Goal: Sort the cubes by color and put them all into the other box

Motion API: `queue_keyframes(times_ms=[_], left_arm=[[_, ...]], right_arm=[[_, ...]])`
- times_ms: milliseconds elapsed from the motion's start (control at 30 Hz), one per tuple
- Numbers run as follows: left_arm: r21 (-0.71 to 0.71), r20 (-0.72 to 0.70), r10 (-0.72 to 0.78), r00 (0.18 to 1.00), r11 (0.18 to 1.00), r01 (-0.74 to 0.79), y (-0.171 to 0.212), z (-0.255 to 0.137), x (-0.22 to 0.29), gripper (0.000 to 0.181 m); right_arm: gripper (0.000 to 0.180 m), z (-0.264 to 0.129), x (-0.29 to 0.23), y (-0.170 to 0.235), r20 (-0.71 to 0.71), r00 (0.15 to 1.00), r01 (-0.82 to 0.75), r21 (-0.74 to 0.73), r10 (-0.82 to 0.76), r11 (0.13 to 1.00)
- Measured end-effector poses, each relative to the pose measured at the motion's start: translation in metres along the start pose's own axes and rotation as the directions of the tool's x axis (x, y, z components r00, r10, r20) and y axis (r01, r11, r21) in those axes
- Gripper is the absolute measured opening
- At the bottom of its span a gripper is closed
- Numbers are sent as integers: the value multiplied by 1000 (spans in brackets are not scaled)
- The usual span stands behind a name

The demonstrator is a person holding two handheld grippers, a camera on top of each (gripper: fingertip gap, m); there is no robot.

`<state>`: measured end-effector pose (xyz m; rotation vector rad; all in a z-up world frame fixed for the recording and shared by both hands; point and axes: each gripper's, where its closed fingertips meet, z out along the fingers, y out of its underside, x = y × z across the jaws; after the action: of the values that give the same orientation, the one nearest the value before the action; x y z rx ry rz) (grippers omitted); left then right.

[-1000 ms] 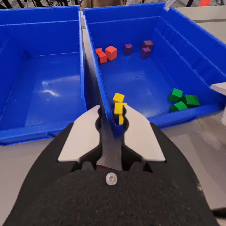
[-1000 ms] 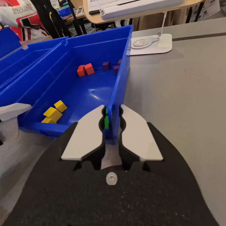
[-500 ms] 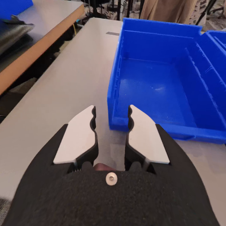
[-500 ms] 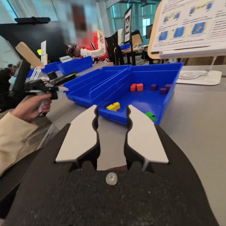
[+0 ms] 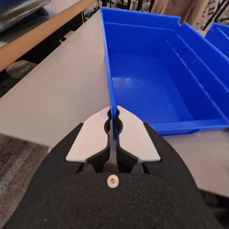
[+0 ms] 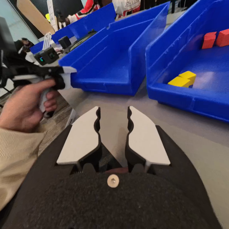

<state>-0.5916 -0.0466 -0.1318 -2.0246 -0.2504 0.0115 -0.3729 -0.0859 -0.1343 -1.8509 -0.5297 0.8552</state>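
My left gripper (image 5: pixel 113 108) is shut on the left side wall of the empty blue box (image 5: pixel 106 49), at its near left corner; both pads press on the thin wall. The right wrist view shows the same grip, with the left gripper (image 6: pixel 67 73) at the corner of the empty box (image 6: pixel 137 58). My right gripper (image 6: pixel 113 109) is open and empty, low over the grey table in front of the two boxes. The second blue box (image 6: pixel 185 99) to the right holds yellow cubes (image 6: pixel 182 79) near its front and red cubes (image 6: pixel 209 39) at the back.
A person's hand (image 6: pixel 24 99) with a beige sleeve holds the left gripper's handle. More blue bins (image 6: pixel 86 24) stand on a table behind. The table's left edge and a grey carpet (image 5: pixel 18 167) lie beside my left gripper. A wooden table (image 5: pixel 37 31) stands farther left. My hands' fingertips stand some 25 centimetres from each other.
My left gripper left the box with cubes, swung to the empty box's left wall and closed on it. My right gripper opened, drew back from the cube box's wall and turned left.
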Motion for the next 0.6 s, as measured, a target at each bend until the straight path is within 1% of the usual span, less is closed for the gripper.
queue_keyframes(times_ms=[67,167,200,267,300,333,367,400,500,600], left_arm=[[23,24,-19,1000,1000,19,13,-28,-4,4],[62,62,-18,998,998,14,31,-64,-5,3],[72,71,-14,997,997,9,36,-74,-4,3],[93,76,1,997,996,-8,45,-91,4,3],[108,95,18,995,994,-28,47,-98,8,3],[125,130,45,990,990,-62,47,-105,11,4],[156,157,67,985,984,-91,43,-114,15,4],[194,154,69,986,976,-99,36,-123,22,6],[305,156,97,983,942,-141,4,-150,51,7],[436,164,157,974,874,-214,-42,-174,90,7]], right_arm=[[42,12,-4,-11,-19,1000,-24,42,24,999],[44,21,-1,-23,-98,995,26,80,-18,996],[43,25,-2,-22,-109,993,55,69,-47,996],[42,34,-17,-8,-25,997,68,-14,-68,998],[45,33,-17,-7,-37,998,53,-20,-53,998],[38,30,-16,-9,-68,995,65,-24,-66,998],[16,23,-10,-16,-125,988,93,-8,-93,996],[5,16,-5,-26,-164,977,141,19,-136,990],[4,-4,-1,-55,-155,984,109,93,-94,990],[3,-40,8,-101,-219,970,155,216,-107,964]])
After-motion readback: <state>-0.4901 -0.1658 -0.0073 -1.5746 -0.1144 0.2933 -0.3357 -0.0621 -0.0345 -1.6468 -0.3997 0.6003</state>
